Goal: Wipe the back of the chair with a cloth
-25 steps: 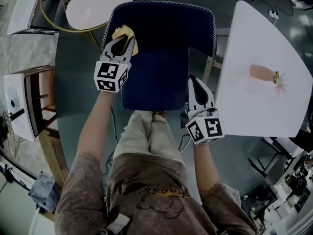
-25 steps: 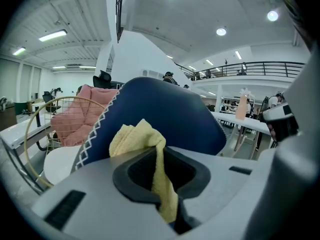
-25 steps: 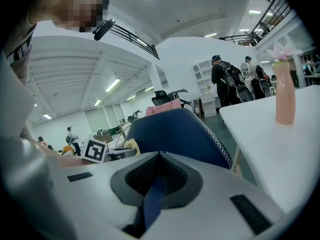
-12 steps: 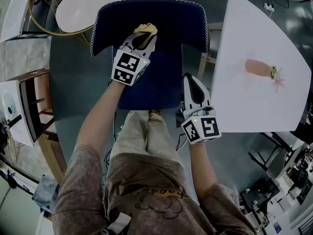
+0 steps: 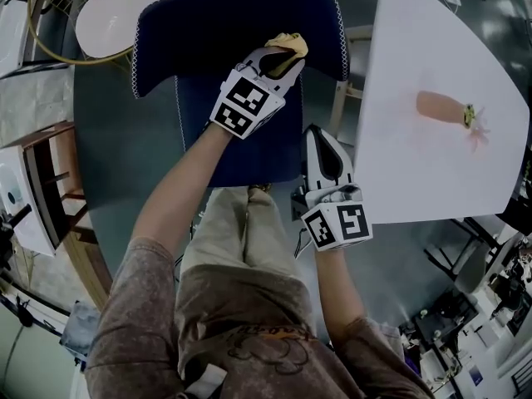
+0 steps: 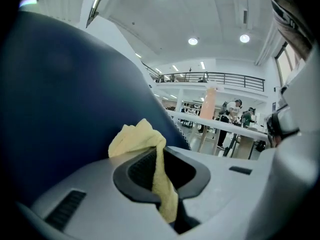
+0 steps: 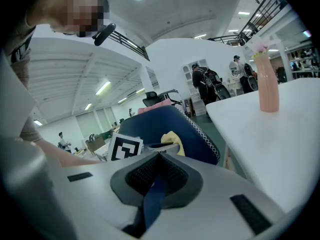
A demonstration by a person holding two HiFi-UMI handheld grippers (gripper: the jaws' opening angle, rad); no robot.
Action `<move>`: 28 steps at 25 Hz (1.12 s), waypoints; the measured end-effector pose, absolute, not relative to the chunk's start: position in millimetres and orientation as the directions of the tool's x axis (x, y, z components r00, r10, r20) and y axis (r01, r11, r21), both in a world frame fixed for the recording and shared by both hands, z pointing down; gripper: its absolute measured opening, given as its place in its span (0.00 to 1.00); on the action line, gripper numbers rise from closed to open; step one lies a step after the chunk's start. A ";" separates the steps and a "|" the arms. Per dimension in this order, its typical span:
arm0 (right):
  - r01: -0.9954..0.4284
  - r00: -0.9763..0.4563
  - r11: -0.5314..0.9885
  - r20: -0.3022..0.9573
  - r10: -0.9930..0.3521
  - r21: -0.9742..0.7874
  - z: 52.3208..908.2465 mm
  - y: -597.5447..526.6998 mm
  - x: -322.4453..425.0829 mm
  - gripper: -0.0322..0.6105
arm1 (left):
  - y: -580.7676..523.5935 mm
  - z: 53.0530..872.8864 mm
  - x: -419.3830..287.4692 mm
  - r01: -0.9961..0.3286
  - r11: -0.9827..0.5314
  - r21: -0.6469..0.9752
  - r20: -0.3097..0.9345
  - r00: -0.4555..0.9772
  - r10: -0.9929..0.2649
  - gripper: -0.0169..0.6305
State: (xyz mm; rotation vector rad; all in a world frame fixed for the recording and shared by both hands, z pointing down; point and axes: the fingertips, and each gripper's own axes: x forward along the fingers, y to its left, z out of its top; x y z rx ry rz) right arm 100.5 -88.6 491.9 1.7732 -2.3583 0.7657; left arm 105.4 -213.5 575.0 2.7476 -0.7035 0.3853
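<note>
The left gripper [image 5: 279, 56] is pressed together on a yellow cloth [image 5: 288, 42]. In the left gripper view a fold of it is pinched between the jaws, while the loose bunch is left free ahead of the tips. That bunch is laid against the navy chair [image 5: 212, 32], at the upper middle of the head view, on the right part of the wide, white-stitched backrest. The cloth is held by one end, it is judged, so that its soft bulk rather than the hard jaws is drawn over the upholstery.

The right gripper [image 5: 322, 158] is closed on the chair itself. A strip of navy fabric is gripped between its jaws, at the right edge of the narrower blue panel near the frame's centre. The chair is probably steadied by this hold against the push of the wiping.

At the right of the frame a white table [image 5: 432, 173] is seen just beside the chair. A pink vase [image 5: 440, 107] is set on it, well apart from both grippers.
</note>
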 end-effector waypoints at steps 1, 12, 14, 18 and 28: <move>-0.921 -0.320 0.196 0.364 -0.875 -0.338 493.9 -87.7 100.8 0.09 | -211.5 574.6 112.8 -0.481 -0.855 0.197 0.315 0.856 -0.409 0.10; -0.919 -0.316 0.187 0.366 -0.875 -0.348 508.5 -84.4 106.7 0.09 | -182.4 575.0 165.0 -0.324 -0.918 0.231 0.261 0.929 -0.262 0.10; -0.917 -0.324 0.193 0.369 -0.871 -0.349 512.3 -82.5 105.7 0.09 | -176.4 574.1 169.3 -0.298 -0.920 0.256 0.245 0.940 -0.236 0.10; -0.916 -0.322 0.187 0.374 -0.870 -0.355 519.2 -80.9 107.5 0.09 | -163.8 574.4 170.7 -0.252 -0.918 0.306 0.217 0.957 -0.191 0.10; -0.916 -0.326 0.189 0.380 -0.866 -0.355 531.6 -84.6 107.0 0.09 | -157.8 573.9 122.2 -0.294 -0.906 0.306 0.183 0.952 -0.247 0.10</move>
